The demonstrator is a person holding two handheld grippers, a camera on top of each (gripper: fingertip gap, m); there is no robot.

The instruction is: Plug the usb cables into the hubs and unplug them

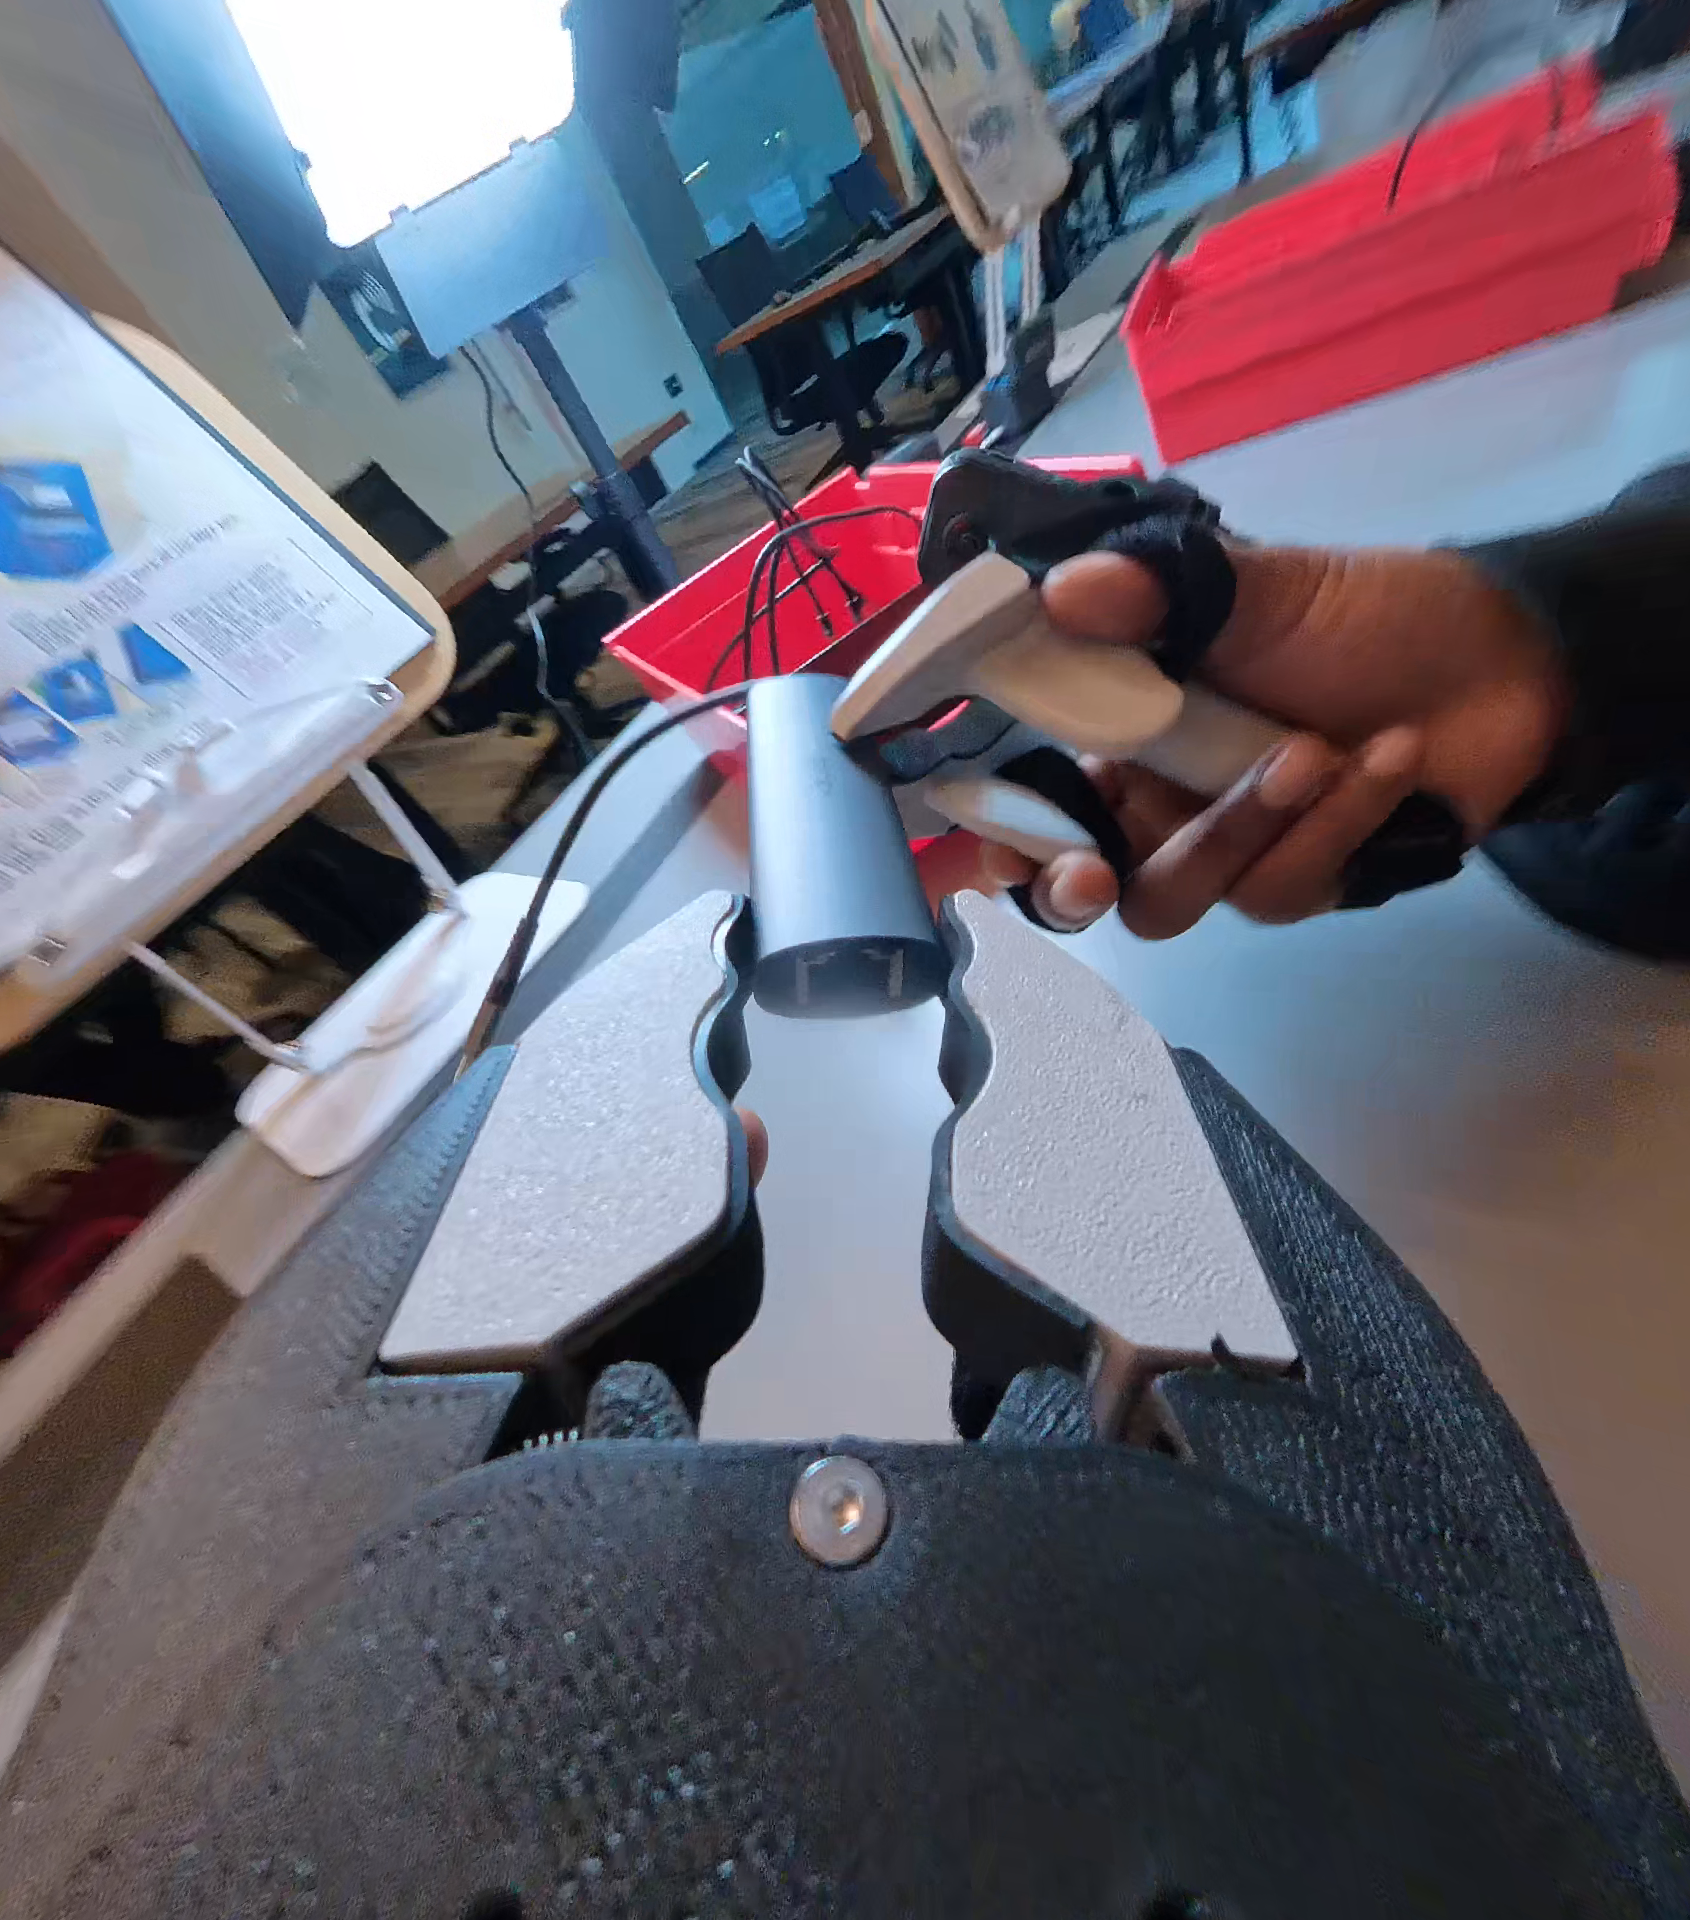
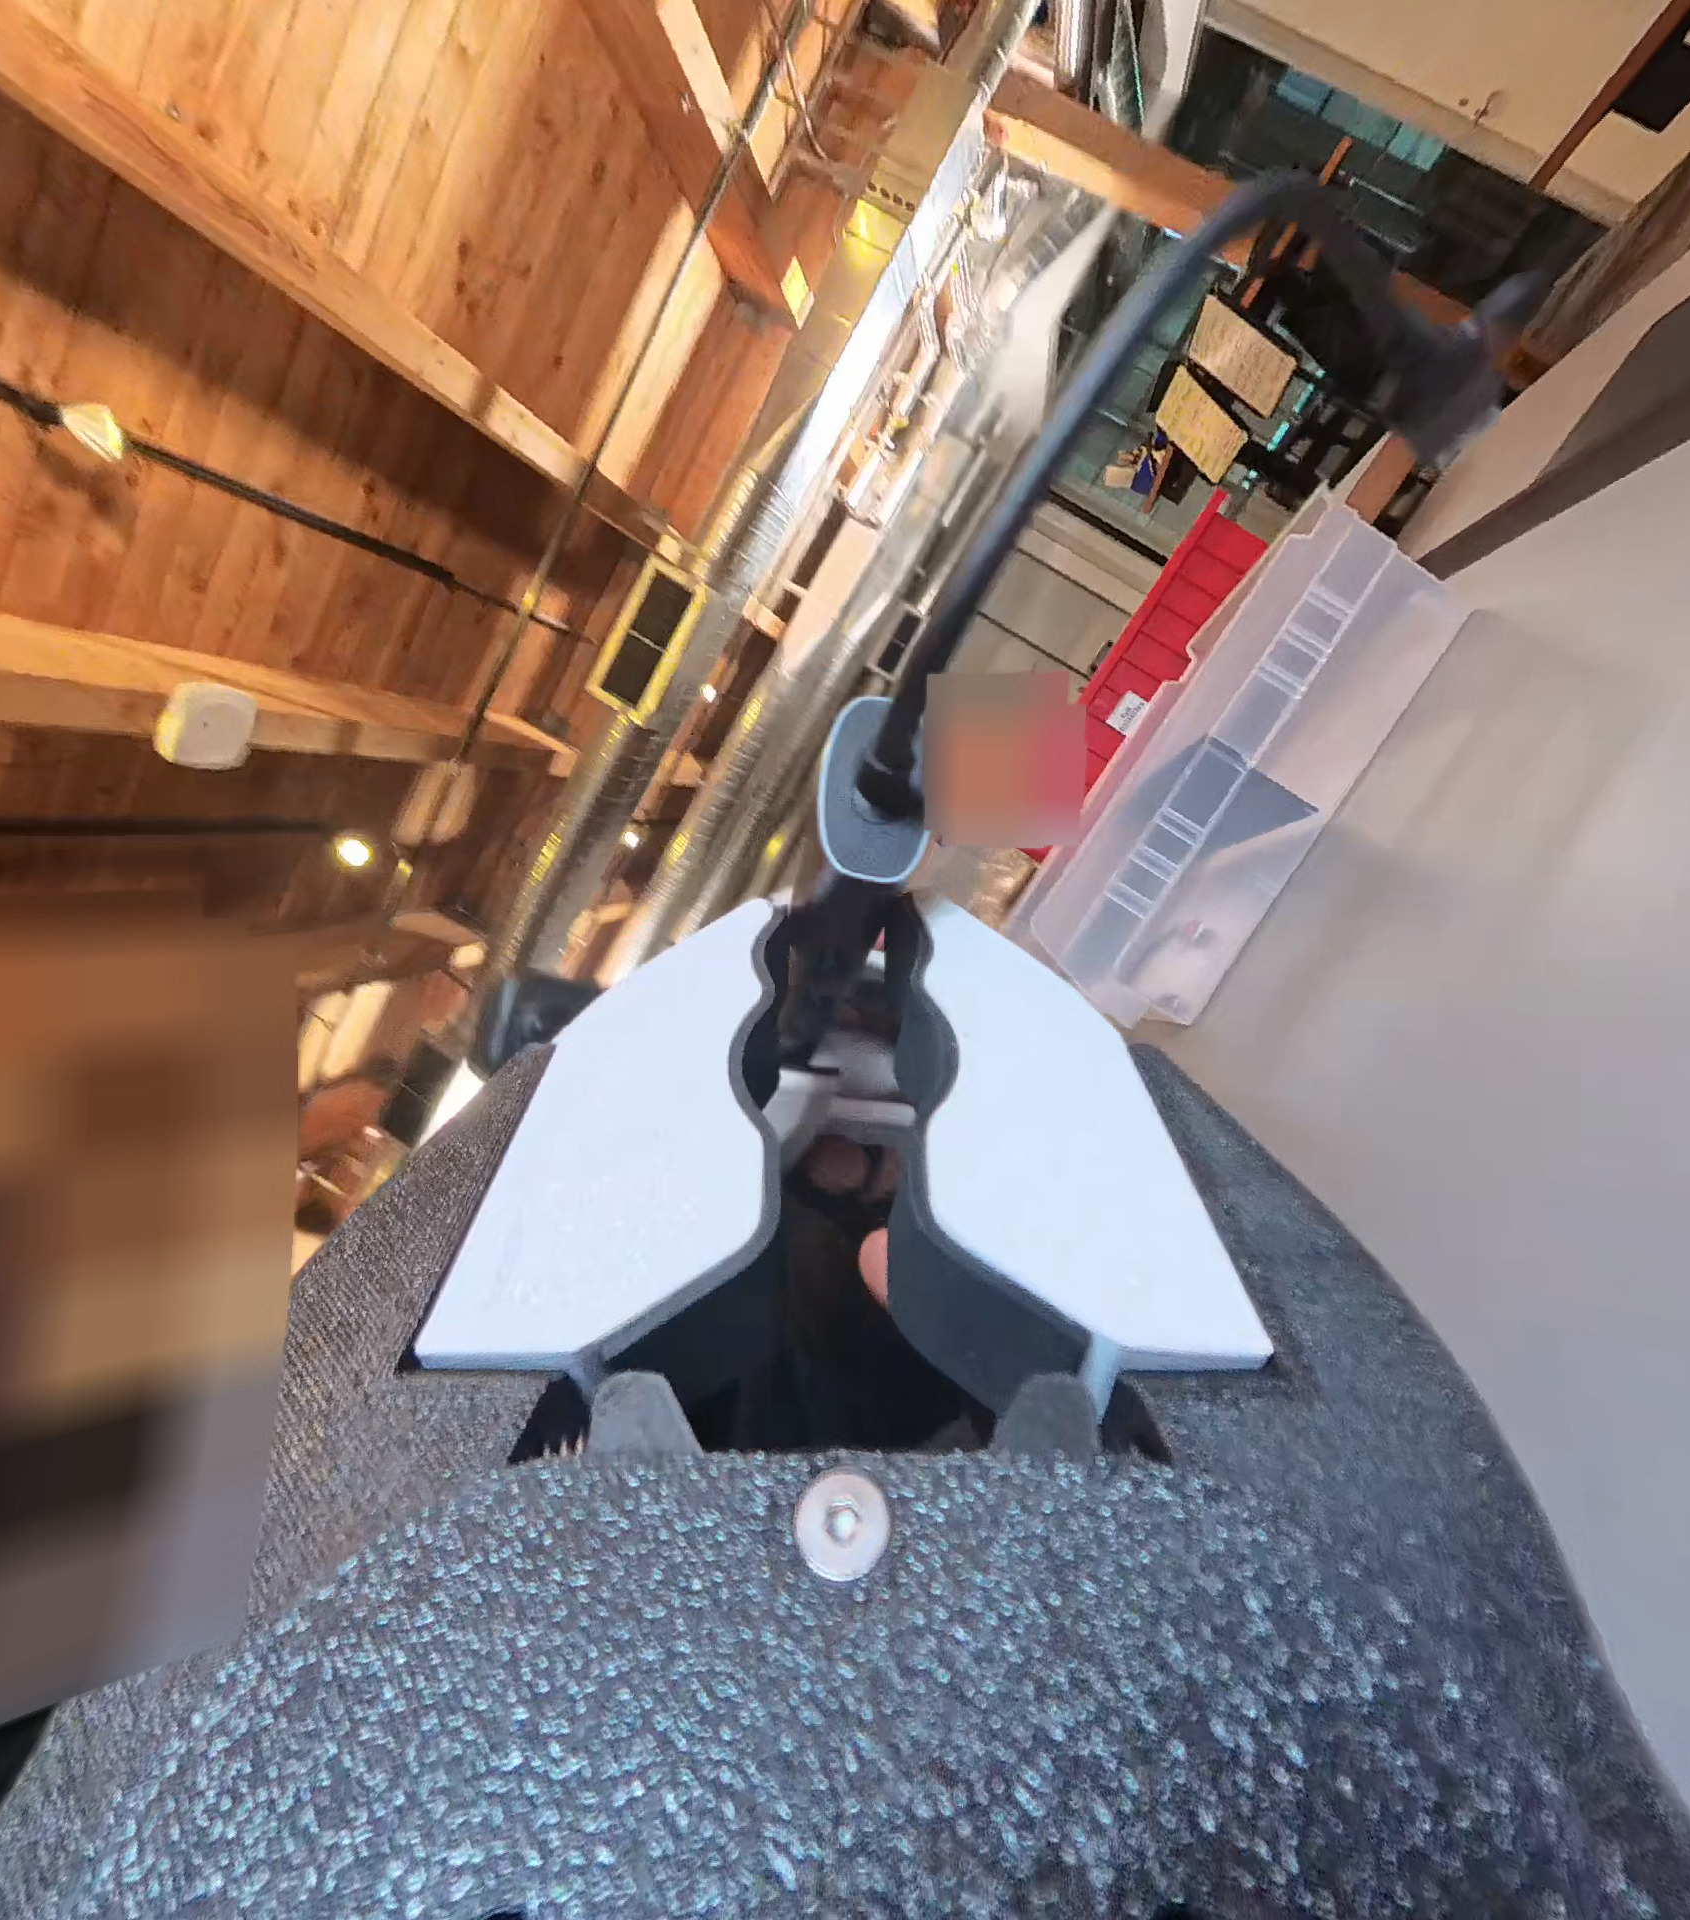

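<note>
**Two tongs, one hub between them**

Two tongs meet over the pale table. We see the left tongs clamped on the near end of a dark grey USB hub, which is lifted off the table. The right tongs, held by a hand, touch the hub's side; whether they grip anything we cannot tell. The hub's black cable trails off to the left. A red bin holding more cables sits just behind.
</note>
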